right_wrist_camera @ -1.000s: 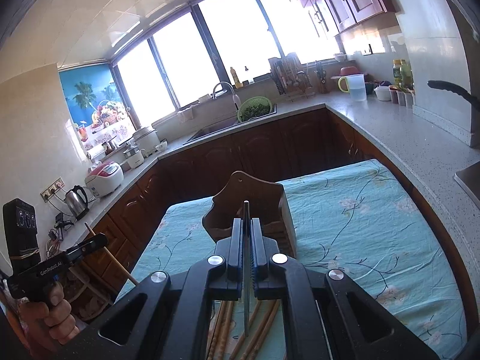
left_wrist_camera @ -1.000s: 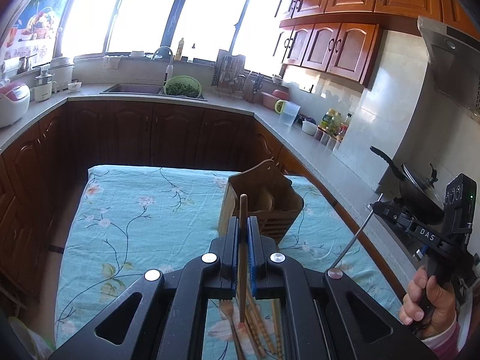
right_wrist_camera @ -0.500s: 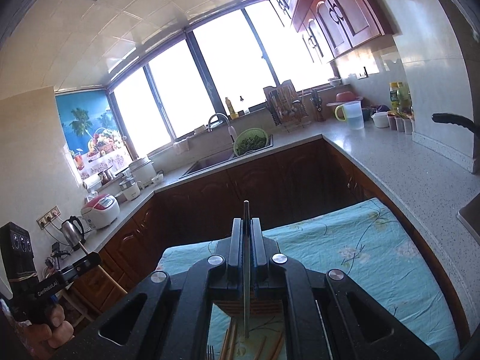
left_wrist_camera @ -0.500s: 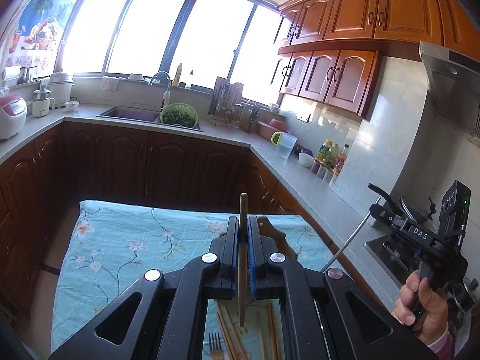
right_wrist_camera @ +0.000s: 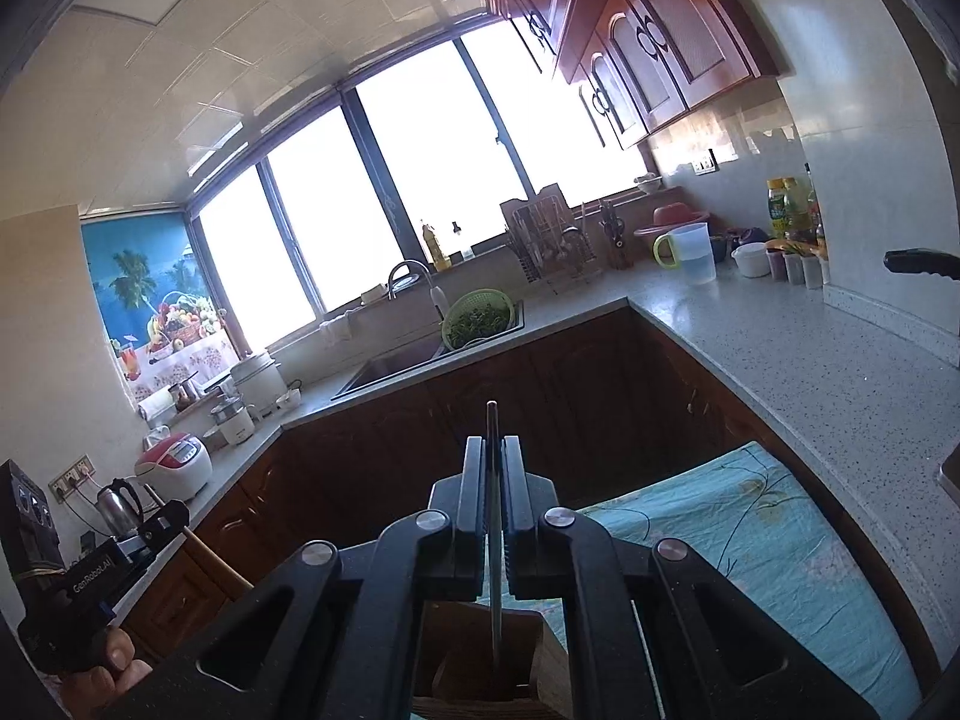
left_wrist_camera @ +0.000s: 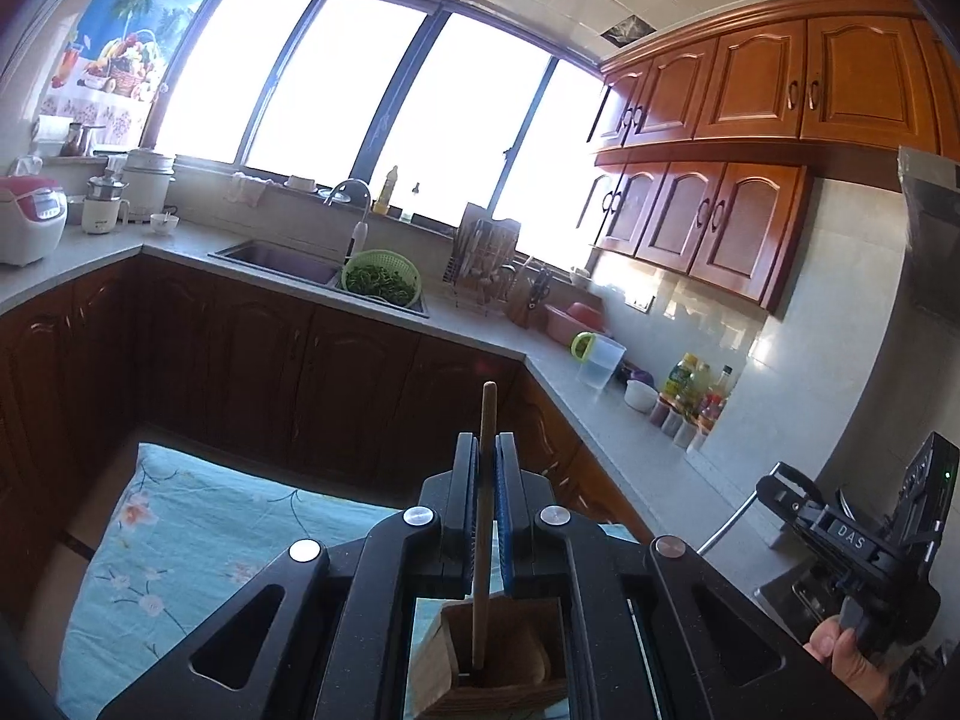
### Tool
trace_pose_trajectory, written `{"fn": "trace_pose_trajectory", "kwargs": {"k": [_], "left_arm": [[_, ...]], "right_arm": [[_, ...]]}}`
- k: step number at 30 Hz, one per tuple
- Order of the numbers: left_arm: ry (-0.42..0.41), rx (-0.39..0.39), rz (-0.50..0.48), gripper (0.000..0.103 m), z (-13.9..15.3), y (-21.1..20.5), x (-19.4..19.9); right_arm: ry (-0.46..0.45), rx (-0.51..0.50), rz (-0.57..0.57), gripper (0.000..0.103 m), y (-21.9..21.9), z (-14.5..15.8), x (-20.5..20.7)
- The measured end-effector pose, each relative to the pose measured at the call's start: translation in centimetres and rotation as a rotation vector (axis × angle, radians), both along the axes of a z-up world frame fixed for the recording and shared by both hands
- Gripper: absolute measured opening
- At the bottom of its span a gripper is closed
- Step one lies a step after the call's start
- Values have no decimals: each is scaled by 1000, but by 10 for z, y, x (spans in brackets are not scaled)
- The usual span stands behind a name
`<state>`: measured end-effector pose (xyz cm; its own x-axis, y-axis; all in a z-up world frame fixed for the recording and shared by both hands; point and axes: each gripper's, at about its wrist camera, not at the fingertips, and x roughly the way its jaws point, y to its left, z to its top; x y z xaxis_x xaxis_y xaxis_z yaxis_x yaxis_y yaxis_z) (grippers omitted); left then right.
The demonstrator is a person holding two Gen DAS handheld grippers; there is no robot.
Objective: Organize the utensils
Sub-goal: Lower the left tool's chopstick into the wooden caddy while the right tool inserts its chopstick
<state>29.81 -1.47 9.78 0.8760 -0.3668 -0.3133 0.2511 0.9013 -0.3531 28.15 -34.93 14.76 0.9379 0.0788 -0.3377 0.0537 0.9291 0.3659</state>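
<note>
My left gripper (left_wrist_camera: 487,450) is shut on a wooden utensil handle (left_wrist_camera: 485,420) that stands upright, its lower end inside the wooden utensil holder (left_wrist_camera: 498,666) just below the fingers. My right gripper (right_wrist_camera: 494,450) is shut on a thin metal utensil (right_wrist_camera: 493,426), also upright, its lower end down in the same wooden holder (right_wrist_camera: 480,660). The right gripper shows at the right edge of the left wrist view (left_wrist_camera: 786,489) with the metal rod; the left gripper shows at the left edge of the right wrist view (right_wrist_camera: 171,519) with the wooden stick.
The holder stands on a table with a light blue floral cloth (left_wrist_camera: 180,540). Dark wood cabinets (left_wrist_camera: 270,360) and a grey L-shaped counter (right_wrist_camera: 780,348) surround it, with a sink (left_wrist_camera: 276,255), a green colander (left_wrist_camera: 381,277), a dish rack, a jug and bottles.
Both grippers have tilted upward and risen above the holder; the holder now sits right beneath the fingers, and the loose utensils on the cloth have left the view.
</note>
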Motion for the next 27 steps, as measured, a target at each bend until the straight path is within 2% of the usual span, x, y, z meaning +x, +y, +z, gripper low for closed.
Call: {"fn": "trace_pose_trajectory", "kwargs": {"k": [6, 11, 15, 18, 23, 27], "left_arm": [[68, -27, 29, 4, -65, -15, 34], [98, -23, 31, 4, -88, -28, 52], [115, 12, 1, 4, -93, -41, 64], [119, 37, -2, 5, -82, -47, 75], [124, 36, -8, 5, -69, -50, 86], [131, 56, -10, 5, -66, -42, 78]], "right_arm": [[47, 6, 2, 4, 4, -54, 18], [65, 38, -9, 4, 2, -87, 20], [77, 49, -4, 4, 1, -96, 20], [86, 53, -2, 4, 0, -94, 22], [98, 51, 1, 4, -1, -92, 25], [103, 49, 0, 6, 1, -92, 26]]}}
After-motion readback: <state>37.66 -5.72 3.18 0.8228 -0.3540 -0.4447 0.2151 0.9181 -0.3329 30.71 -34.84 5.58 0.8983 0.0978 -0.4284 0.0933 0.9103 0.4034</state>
